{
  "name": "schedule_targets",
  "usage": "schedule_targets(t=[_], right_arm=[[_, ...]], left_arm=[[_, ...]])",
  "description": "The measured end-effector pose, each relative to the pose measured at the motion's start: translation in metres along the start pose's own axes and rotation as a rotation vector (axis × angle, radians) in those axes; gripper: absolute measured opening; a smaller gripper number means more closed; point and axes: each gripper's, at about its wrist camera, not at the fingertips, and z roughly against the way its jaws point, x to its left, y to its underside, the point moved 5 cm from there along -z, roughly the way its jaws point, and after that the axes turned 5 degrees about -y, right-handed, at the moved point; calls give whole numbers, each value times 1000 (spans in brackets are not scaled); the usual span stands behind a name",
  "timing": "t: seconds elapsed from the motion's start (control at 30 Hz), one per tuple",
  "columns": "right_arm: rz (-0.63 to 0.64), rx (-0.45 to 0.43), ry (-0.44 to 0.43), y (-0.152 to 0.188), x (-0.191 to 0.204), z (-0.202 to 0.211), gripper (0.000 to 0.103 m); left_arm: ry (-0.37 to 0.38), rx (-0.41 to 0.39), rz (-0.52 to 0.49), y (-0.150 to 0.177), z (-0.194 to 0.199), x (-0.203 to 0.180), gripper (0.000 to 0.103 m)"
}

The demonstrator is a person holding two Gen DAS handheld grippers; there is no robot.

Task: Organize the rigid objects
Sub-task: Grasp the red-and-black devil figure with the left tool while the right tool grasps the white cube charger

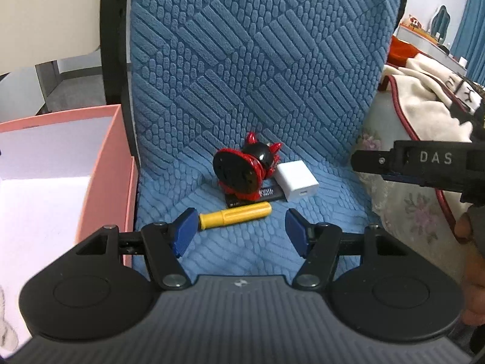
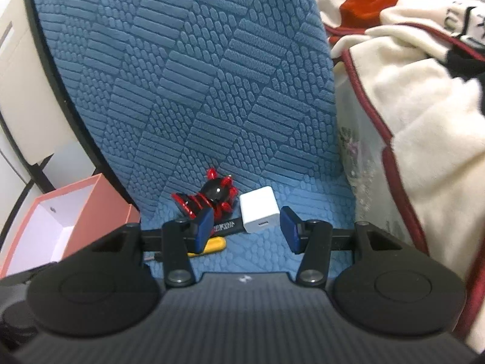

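Observation:
On the blue textured chair seat (image 1: 242,242) lie a yellow cylinder (image 1: 236,214), a red-and-black toy figure (image 1: 245,170), a white charger cube (image 1: 297,180) and a flat black card (image 1: 266,195) under the toy. My left gripper (image 1: 239,232) is open and empty, just in front of the yellow cylinder. My right gripper (image 2: 245,227) is open and empty, facing the white charger cube (image 2: 259,214), with the toy figure (image 2: 209,200) and the yellow cylinder (image 2: 212,245) by its left finger. The right gripper also shows in the left wrist view (image 1: 418,166).
An open pink box (image 1: 103,157) with a white inside stands left of the chair; it also shows in the right wrist view (image 2: 91,200). The blue chair back (image 1: 257,60) rises behind the objects. A bed with a cream blanket (image 2: 409,106) lies to the right.

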Motion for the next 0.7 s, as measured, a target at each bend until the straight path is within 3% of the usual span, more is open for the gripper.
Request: schedule_targets(t=[0.27, 0.5, 0.7], right_arm=[[-97, 96, -43, -19, -19, -54, 52], [-144, 236, -12, -18, -38, -106, 53], [-95, 294, -28, -18, -36, -128, 53]], left_arm=[[-3, 15, 15, -16, -44, -5, 68], [16, 27, -21, -37, -75, -9, 68], [72, 53, -56, -66, -96, -5, 67]])
